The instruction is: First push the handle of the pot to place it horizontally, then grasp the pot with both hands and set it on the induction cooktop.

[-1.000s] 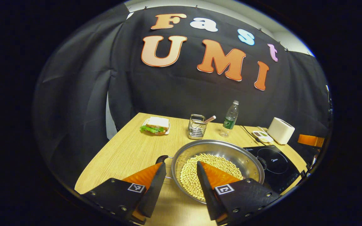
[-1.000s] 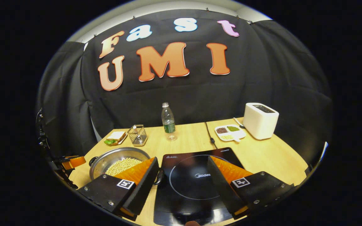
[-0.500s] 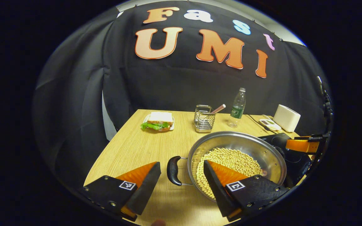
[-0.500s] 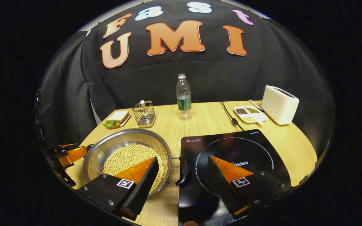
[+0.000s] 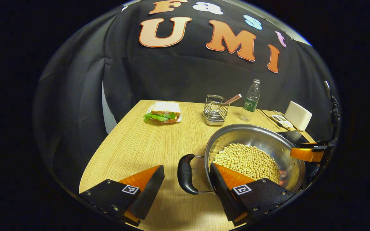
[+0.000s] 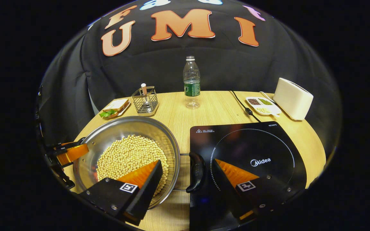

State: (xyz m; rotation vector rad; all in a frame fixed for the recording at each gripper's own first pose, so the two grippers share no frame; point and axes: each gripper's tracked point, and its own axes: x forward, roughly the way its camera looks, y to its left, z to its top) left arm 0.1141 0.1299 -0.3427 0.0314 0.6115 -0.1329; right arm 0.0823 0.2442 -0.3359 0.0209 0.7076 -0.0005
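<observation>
A steel pot (image 5: 252,132) holding soybeans (image 5: 247,160) stands on the wooden table (image 5: 133,144), left of the black induction cooktop (image 6: 252,144). In the left gripper view, my left gripper (image 5: 185,167) is open, and the pot's black left handle (image 5: 186,175) lies between its fingers, apart from both. In the right gripper view, my right gripper (image 6: 186,163) is open around the pot's (image 6: 124,126) right handle (image 6: 197,171), which overlaps the cooktop's edge. Its left finger hangs over the soybeans (image 6: 127,155). Each view shows the other gripper's orange finger at the pot's far rim.
At the back of the table stand a sandwich on a plate (image 5: 163,113), a wire holder (image 5: 216,110), a water bottle (image 6: 191,83), a divided dish (image 6: 263,106) and a white toaster (image 6: 292,98). A power cord (image 6: 242,104) runs to the cooktop.
Both grippers have moved forward and down toward the pot. Each black handle now lies between a pair of open fingers. The pot has stayed in place.
</observation>
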